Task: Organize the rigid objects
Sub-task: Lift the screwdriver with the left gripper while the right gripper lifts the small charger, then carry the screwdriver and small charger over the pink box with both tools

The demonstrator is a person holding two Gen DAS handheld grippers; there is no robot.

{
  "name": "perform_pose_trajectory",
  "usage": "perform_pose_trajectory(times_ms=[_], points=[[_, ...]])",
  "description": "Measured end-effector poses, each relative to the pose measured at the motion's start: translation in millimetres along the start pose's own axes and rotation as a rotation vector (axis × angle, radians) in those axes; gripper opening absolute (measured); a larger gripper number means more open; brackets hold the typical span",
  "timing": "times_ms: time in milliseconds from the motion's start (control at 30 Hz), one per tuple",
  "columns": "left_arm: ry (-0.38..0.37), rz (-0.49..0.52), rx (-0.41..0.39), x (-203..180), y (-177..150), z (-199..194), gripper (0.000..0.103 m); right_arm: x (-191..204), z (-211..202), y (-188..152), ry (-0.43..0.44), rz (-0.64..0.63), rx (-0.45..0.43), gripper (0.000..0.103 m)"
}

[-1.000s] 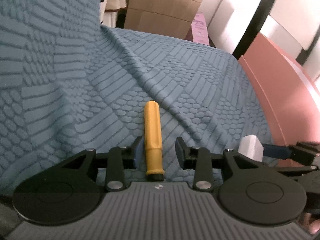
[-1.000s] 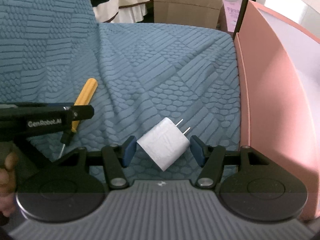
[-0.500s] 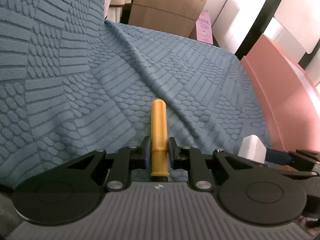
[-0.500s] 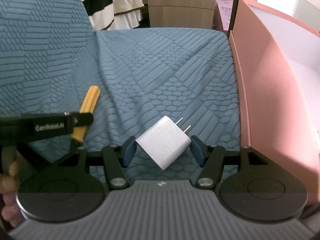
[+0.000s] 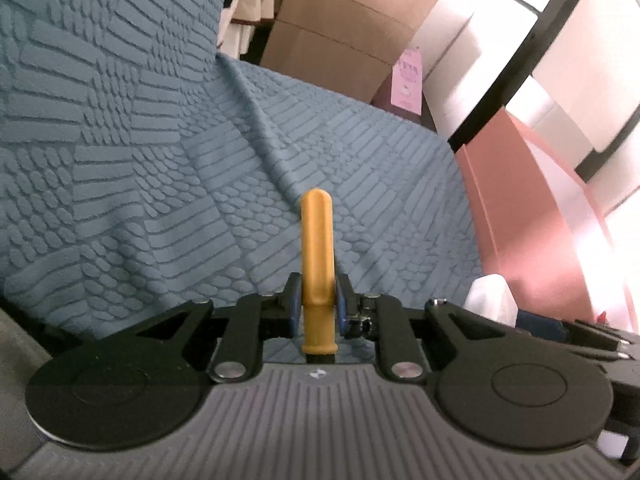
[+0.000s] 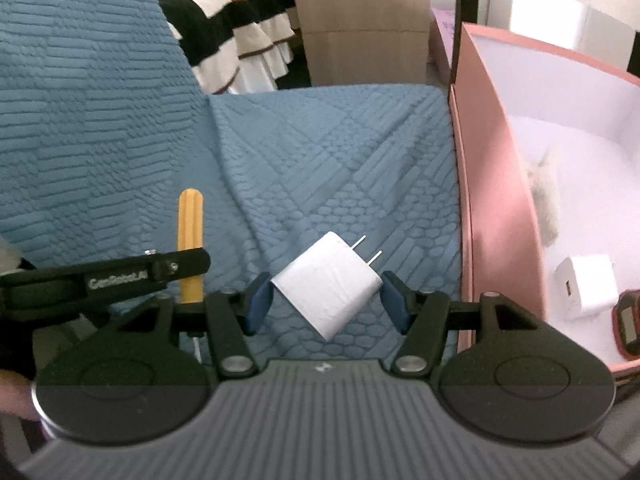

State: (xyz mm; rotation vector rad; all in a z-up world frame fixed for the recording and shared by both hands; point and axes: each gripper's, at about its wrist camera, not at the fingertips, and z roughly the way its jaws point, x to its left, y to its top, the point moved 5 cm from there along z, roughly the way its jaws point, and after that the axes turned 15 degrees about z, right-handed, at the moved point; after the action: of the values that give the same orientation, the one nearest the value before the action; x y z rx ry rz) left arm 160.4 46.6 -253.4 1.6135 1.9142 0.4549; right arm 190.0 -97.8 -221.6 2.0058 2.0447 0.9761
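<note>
My left gripper (image 5: 317, 300) is shut on an orange-handled screwdriver (image 5: 316, 256), handle pointing forward, lifted above the blue textured cover (image 5: 160, 184). It also shows in the right wrist view (image 6: 190, 240) with the left gripper's finger (image 6: 176, 270) across it. My right gripper (image 6: 326, 300) is shut on a white two-prong plug charger (image 6: 327, 284), held diagonally with its prongs pointing up and right. The charger's edge shows in the left wrist view (image 5: 490, 296).
A pink box (image 6: 496, 200) with a white inside stands at the right; in it lie another white charger (image 6: 588, 284), a red-edged device (image 6: 626, 324) and something white and fuzzy (image 6: 546, 192). A cardboard box (image 6: 360, 20) and striped fabric (image 6: 232, 28) are beyond the cover.
My left gripper closed on the screwdriver and lifted it off the cover. My right gripper rose with the charger and now sees into the pink box.
</note>
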Motion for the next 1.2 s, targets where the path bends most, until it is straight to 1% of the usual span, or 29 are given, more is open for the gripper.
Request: perform_pose_trajectory(times_ms=[100, 200, 333, 533, 700, 800, 933, 1200], points=[[0.002, -0.018, -0.01, -5, 4, -8, 0.021, 2, -10, 4, 0.033, -0.01, 0.011, 0.061], [0.001, -0.022, -0.008, -14, 10, -18, 0.021, 3, -19, 8, 0.039, -0.027, 0.004, 0.062], [-0.001, -0.011, -0.012, -25, 20, -33, 0.021, -3, -35, 17, 0.049, -0.013, -0.015, 0.062], [-0.027, 0.002, -0.035, -46, 40, -59, 0.021, -14, -65, 37, 0.073, -0.002, -0.057, 0.062], [-0.045, 0.005, -0.061, -64, 65, -80, 0.021, -17, -91, 59, 0.099, -0.003, -0.112, 0.062], [-0.048, 0.029, -0.072, -80, 79, -89, 0.021, -19, -106, 73, 0.11, -0.014, -0.146, 0.062], [-0.052, 0.06, -0.076, -103, 98, -96, 0.021, -24, -117, 88, 0.124, -0.016, -0.165, 0.062], [-0.098, 0.075, -0.118, -144, 132, -111, 0.021, -44, -143, 110, 0.111, -0.016, -0.216, 0.062]])
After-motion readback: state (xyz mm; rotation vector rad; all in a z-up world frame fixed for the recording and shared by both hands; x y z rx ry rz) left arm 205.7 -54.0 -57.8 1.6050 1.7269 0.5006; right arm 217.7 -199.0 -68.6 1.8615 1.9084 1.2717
